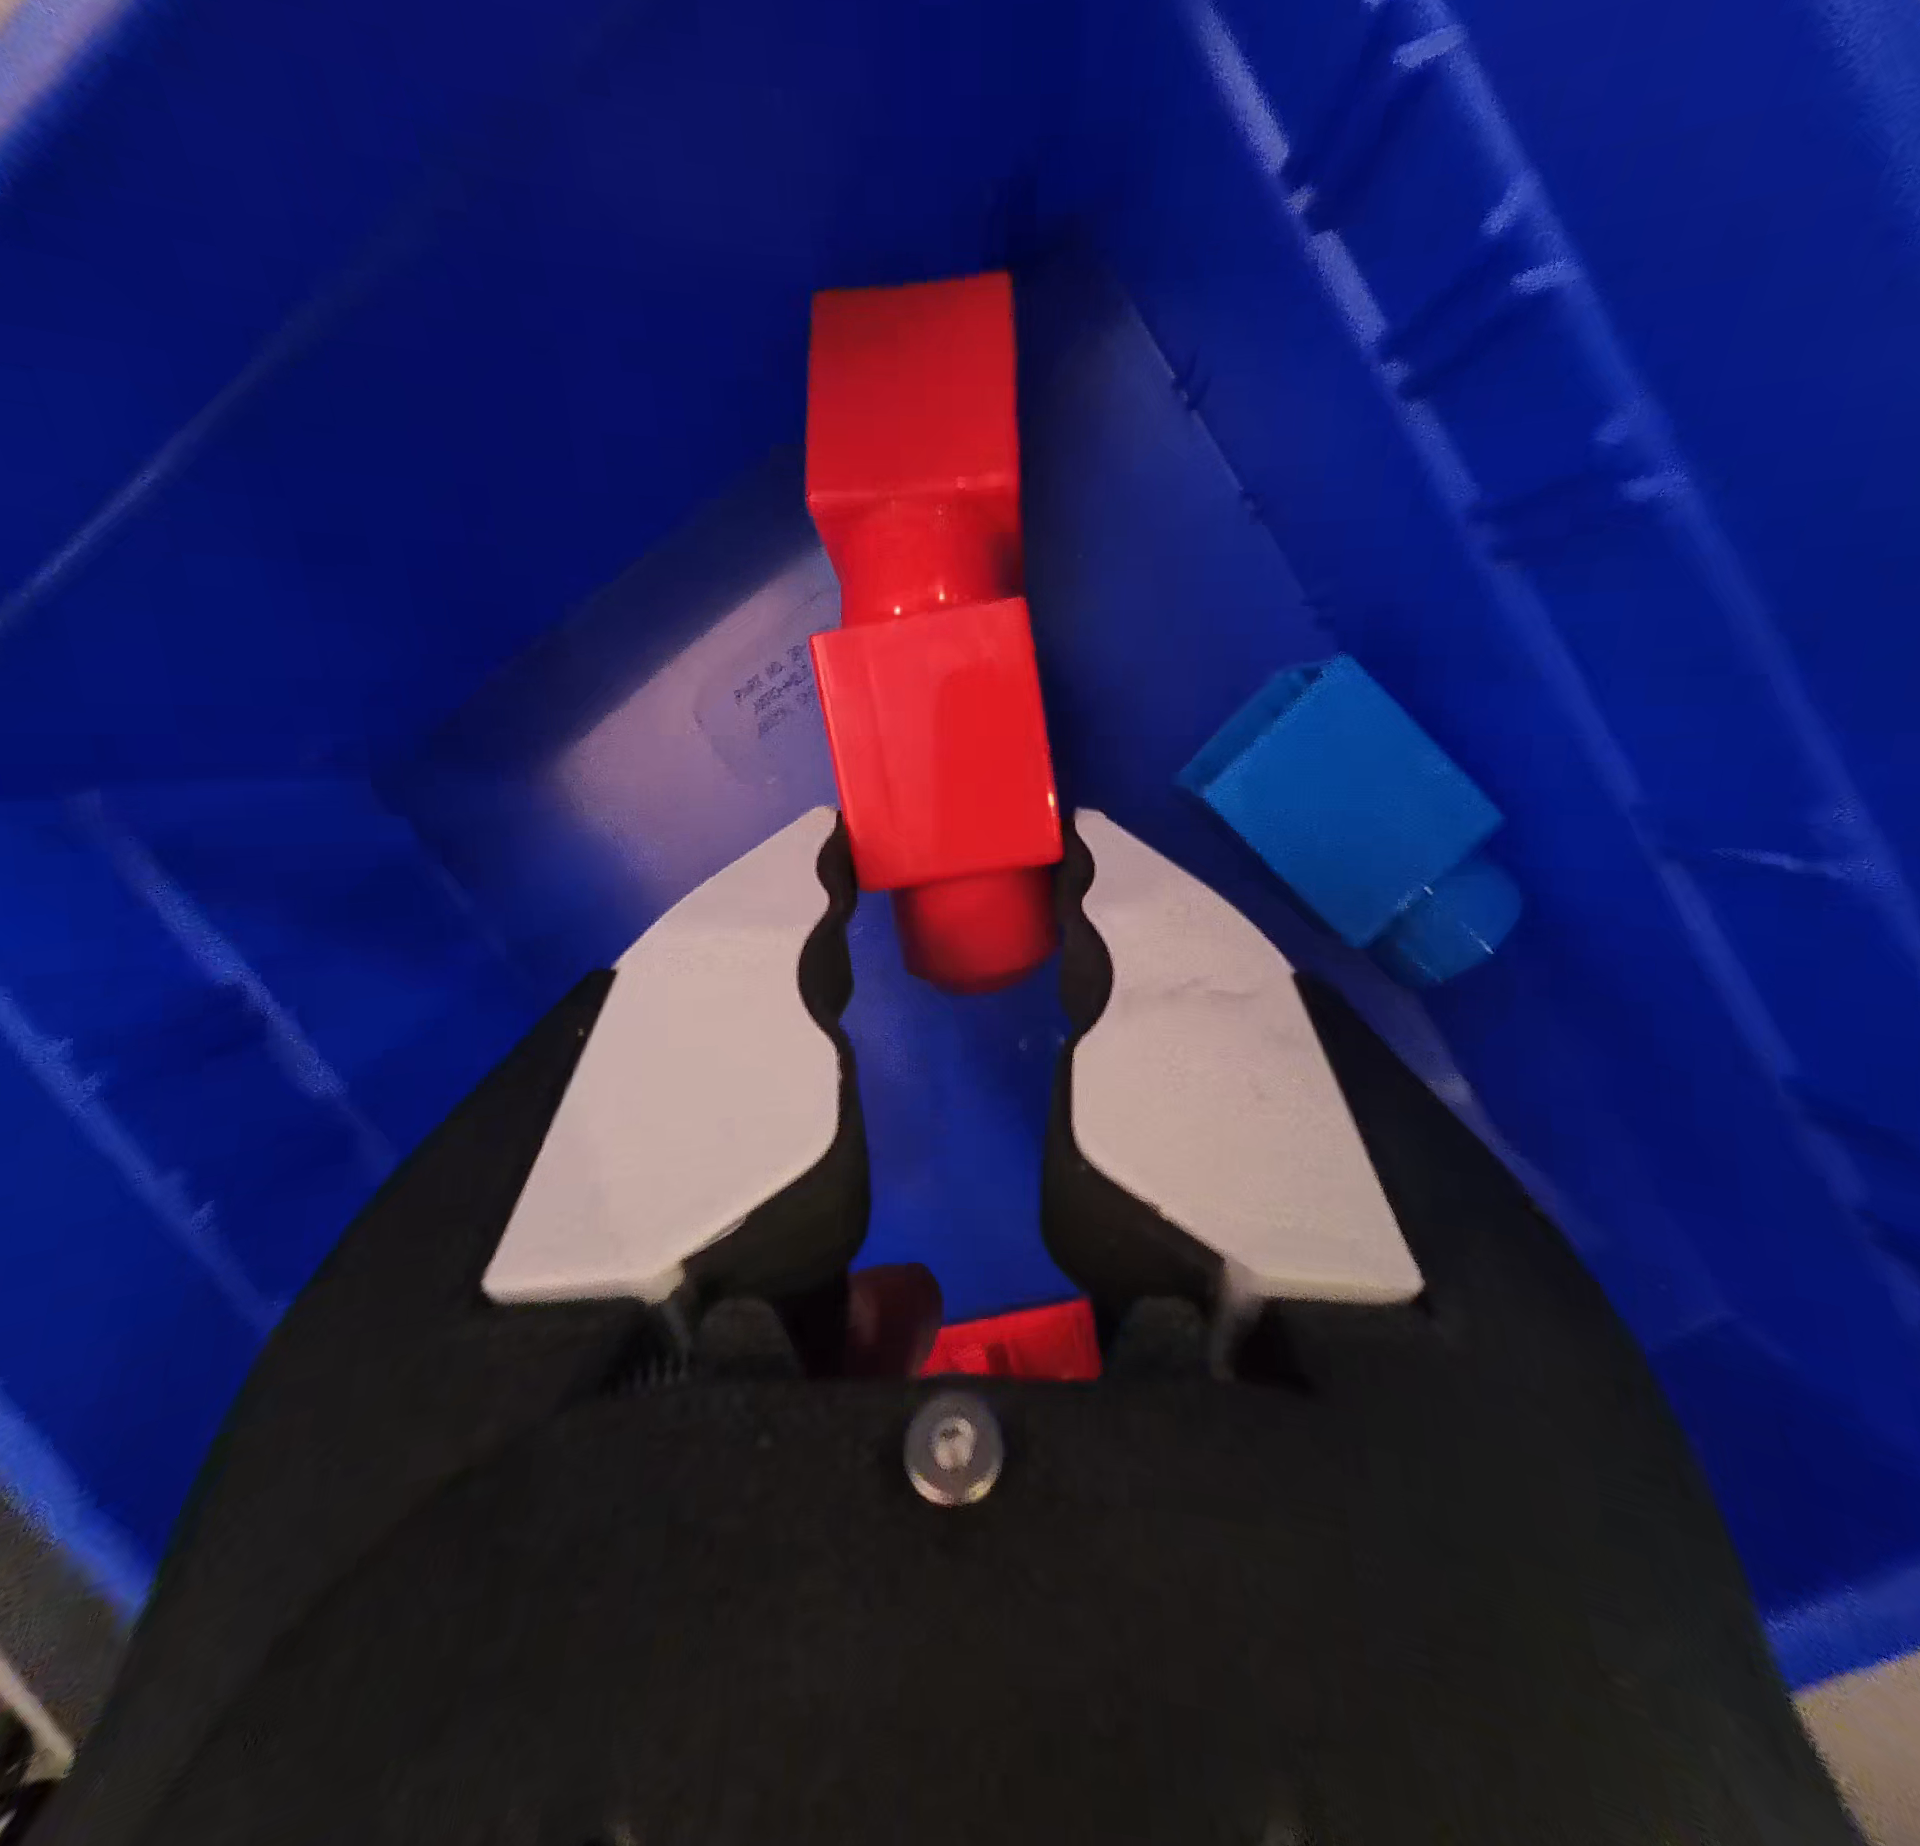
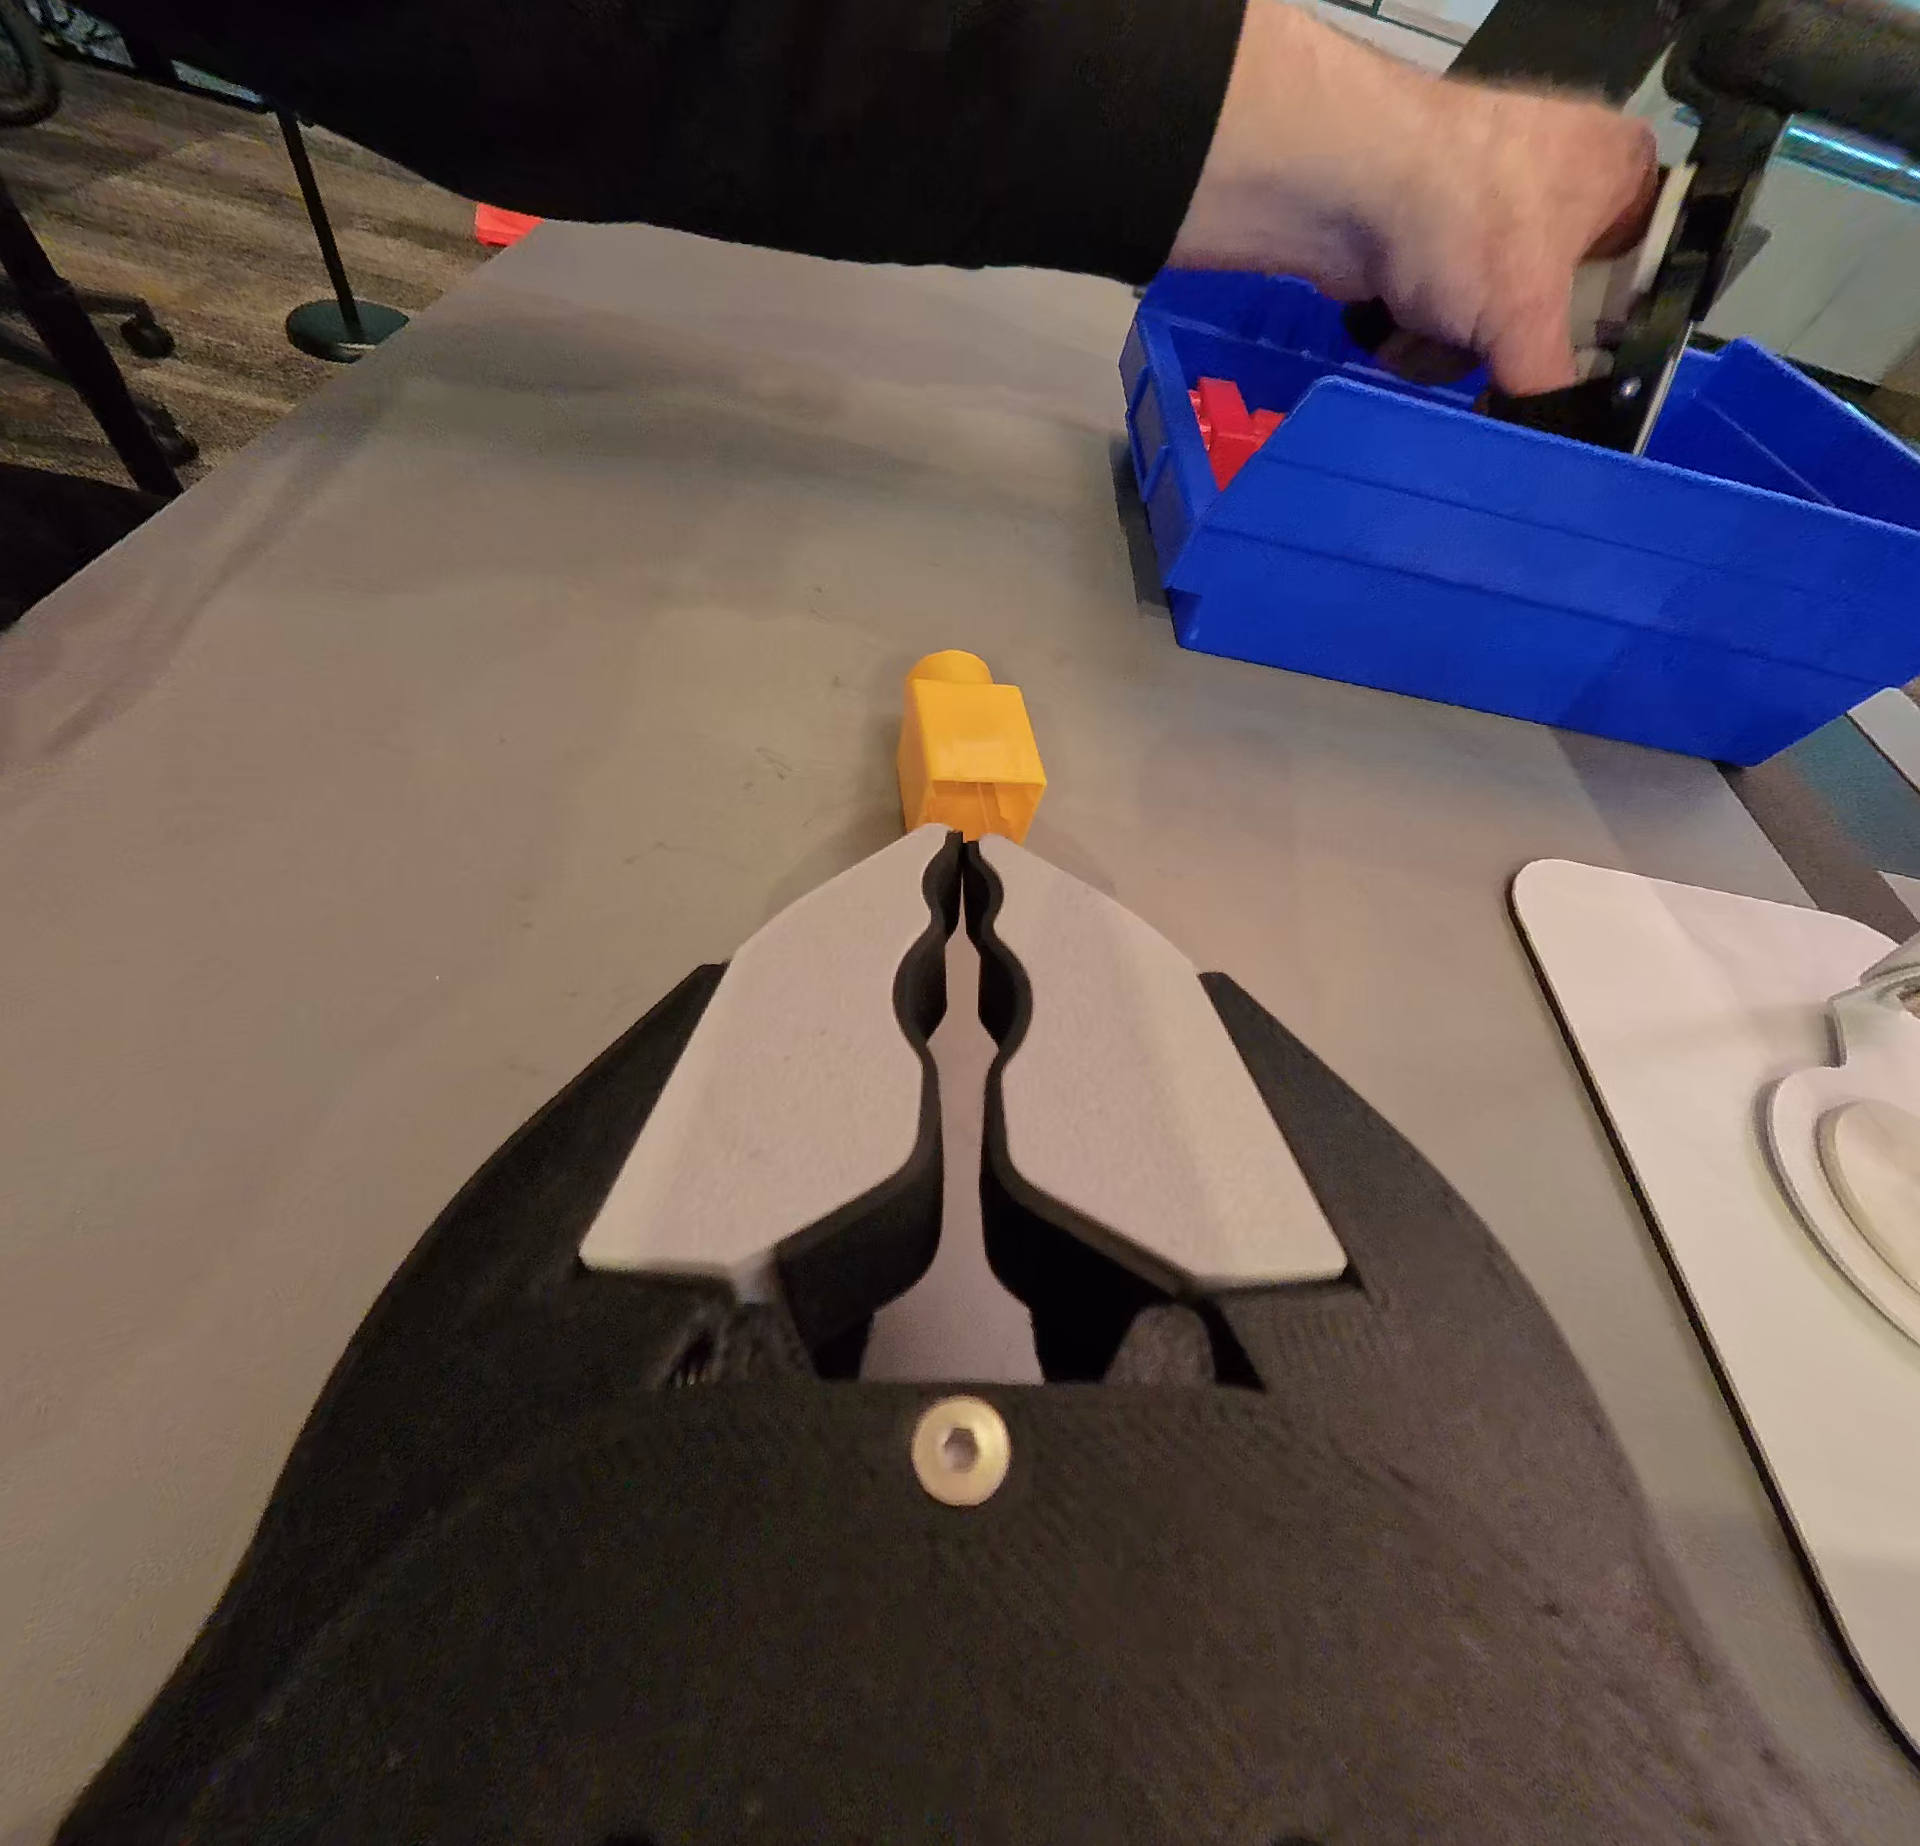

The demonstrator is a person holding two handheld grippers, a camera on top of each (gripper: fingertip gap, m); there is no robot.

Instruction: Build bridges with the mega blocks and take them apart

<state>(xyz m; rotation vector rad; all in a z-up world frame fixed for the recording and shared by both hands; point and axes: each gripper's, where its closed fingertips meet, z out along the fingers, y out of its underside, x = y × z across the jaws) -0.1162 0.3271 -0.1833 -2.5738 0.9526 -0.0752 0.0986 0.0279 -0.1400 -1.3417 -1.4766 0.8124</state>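
A red block (image 1: 935, 736) was clamped by the left gripper (image 1: 954, 840) near the blue bin's (image 1: 416, 446) corner; the right gripper (image 2: 962, 840) was shut, bare, on open worktop (image 2: 520, 653).

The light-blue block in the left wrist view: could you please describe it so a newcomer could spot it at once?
Look inside the blue bin, to the right of the left gripper and the red blocks at its fingertips. The light-blue block lies tilted against the bin's right wall, stud pointing down-right. It is the only block there that is not red.
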